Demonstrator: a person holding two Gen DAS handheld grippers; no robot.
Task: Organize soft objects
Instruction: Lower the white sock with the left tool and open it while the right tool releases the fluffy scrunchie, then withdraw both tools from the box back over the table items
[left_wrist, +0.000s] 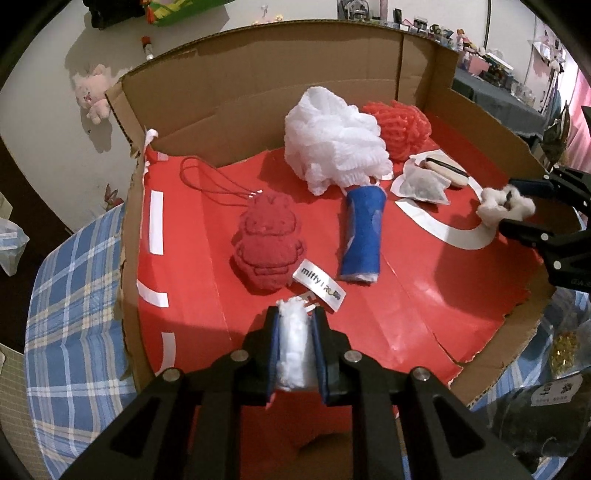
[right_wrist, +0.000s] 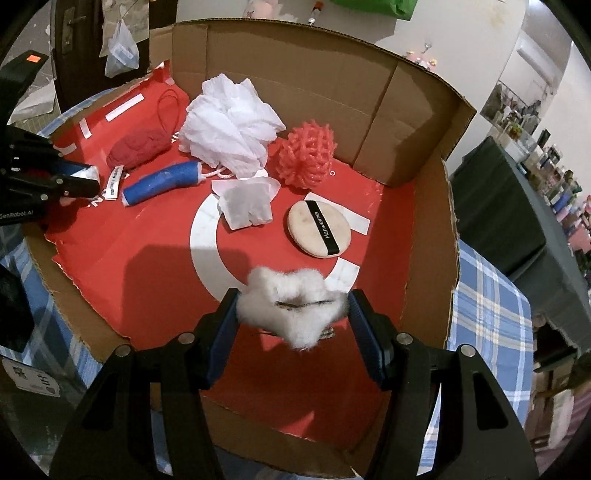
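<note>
My left gripper (left_wrist: 294, 314) is shut on a white cotton wad (left_wrist: 293, 347) just above the red floor of an open cardboard box (left_wrist: 258, 92). My right gripper (right_wrist: 293, 306) is shut on a fluffy white star-shaped hair clip (right_wrist: 291, 306) over the box's near right part. Inside lie a red plush pouch (left_wrist: 267, 243) with a Miffy label (left_wrist: 319, 286), a blue rolled cloth (left_wrist: 364, 238), a white mesh bath puff (left_wrist: 332, 140), a red mesh puff (left_wrist: 397, 127), a white sachet (right_wrist: 245, 206) and a round beige powder puff (right_wrist: 317, 229). The left gripper (right_wrist: 85, 181) shows at the right wrist view's left edge.
The box sits on a blue plaid cloth (left_wrist: 74, 325). A pink plush toy (left_wrist: 94, 94) hangs on the wall behind. A dark table with shelves of small items (right_wrist: 517, 177) stands to the right. Bags (left_wrist: 546, 369) lie at the box's right side.
</note>
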